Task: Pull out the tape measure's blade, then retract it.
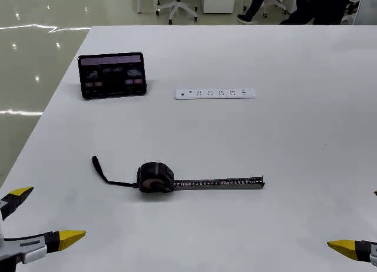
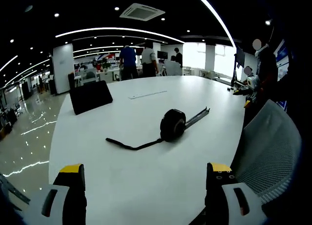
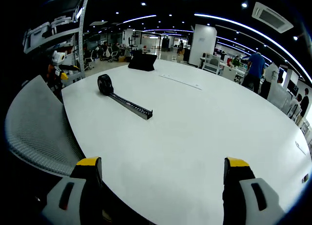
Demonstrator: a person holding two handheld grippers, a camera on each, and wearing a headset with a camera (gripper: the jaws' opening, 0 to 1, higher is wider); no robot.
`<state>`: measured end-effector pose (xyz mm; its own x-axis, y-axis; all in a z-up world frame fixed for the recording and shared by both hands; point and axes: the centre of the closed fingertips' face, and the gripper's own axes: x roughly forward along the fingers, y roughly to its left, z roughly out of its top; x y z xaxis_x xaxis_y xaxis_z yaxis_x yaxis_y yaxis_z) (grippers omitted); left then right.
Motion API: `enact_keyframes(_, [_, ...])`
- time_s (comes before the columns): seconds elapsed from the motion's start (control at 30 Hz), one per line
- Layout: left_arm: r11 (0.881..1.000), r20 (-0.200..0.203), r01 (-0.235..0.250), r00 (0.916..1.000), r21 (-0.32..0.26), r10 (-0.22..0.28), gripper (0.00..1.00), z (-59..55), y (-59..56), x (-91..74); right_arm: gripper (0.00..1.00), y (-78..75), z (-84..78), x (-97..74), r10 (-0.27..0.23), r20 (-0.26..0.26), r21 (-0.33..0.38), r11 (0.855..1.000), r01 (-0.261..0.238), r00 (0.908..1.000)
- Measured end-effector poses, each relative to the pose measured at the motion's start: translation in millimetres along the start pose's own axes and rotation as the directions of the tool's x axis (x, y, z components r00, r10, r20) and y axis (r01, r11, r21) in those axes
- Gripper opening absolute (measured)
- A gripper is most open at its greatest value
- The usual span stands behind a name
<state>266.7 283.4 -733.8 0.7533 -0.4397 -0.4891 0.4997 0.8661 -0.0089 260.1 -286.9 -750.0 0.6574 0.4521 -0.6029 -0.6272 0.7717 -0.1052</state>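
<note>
At frame centre, tape measure (image 1: 155,178) lay on the white bench (image 1: 277,136), blade (image 1: 221,183) partly out.
Left tool (image 2: 146,168) and right tool (image 3: 163,162) both gaped wide, grasping nothing.

Case (image 1: 155,178): black, dull pink face. Blade (image 1: 219,182): grey, ruled with fine dark ticks. Strap (image 1: 105,173): black. Table (image 1: 235,130): plain white. Power strip (image 1: 215,93): white. Tablet (image 1: 112,75): black, dim screen with pinkish tiles. Left gripper (image 2: 146,168), right gripper (image 3: 162,162): yellow-tipped black jaws.

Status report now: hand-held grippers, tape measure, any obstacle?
Left hand-held gripper open, right hand-held gripper open, both empty. Tape measure on table, blade partly out. Nothing in the way.
</note>
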Motion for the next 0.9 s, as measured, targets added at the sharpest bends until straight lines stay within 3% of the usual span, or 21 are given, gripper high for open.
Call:
enact_keyframes(0.1, [1.000, 0.012, 0.000, 0.9999, 0.017, 0.000, 1.00, 8.3, 0.7, -0.9, 1.00, 0.2, -1.9, -2.5, -0.004, -0.001, -0.005, 1.000, 0.004, 1.0000])
enact_keyframes(0.4, [1.000, 0.043, -0.025, 0.9988, 0.015, 0.024, 1.00, 12.4, 0.3, -2.8, 1.00, -0.7, 1.1, -0.7, 0.023, -0.011, -0.035, 0.999, -0.023, 0.9997])
enact_keyframes(0.57, [1.000, 0.026, -0.031, 0.9992, 0.001, 0.031, 1.00, 7.1, 2.0, -3.5, 1.00, -3.6, 7.2, -0.5, 0.021, -0.001, -0.044, 0.999, -0.021, 0.9998])
enact_keyframes(0.9, [0.999, 0.024, -0.035, 0.9991, -0.016, 0.036, 1.00, 9.0, 0.6, -4.0, 1.00, -4.1, 11.0, -0.4, 0.025, 0.007, -0.055, 0.998, -0.025, 0.9997])
